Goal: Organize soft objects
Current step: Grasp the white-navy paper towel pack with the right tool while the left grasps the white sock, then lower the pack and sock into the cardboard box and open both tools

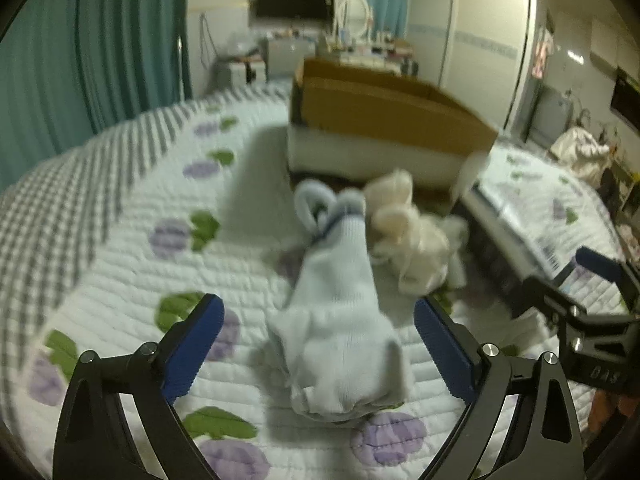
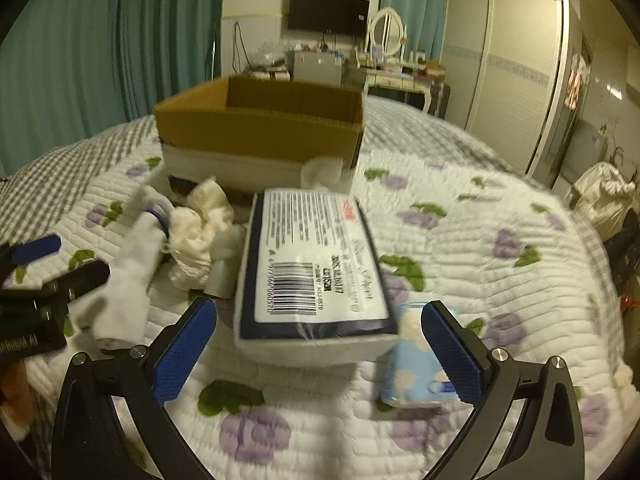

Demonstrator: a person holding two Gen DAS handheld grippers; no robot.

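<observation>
Both tools are spread wide and gripping nothing. The left tool (image 1: 320, 344) hangs over a pale blue sock (image 1: 340, 320) lying flat on the floral quilted bed (image 1: 120, 248), touching a cream fluffy bundle (image 1: 412, 236). The right tool (image 2: 320, 344) brackets a wrapped pack (image 2: 312, 268) in front of the cardboard box (image 2: 260, 128), with a small blue packet (image 2: 416, 368) just beside it.

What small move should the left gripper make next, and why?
Probably ease forward and down, then close on the white sock. The left gripper is open, and the sock lies on the quilt between its blue pads, not yet held. The open cardboard box stands just beyond, a likely drop spot.
</observation>
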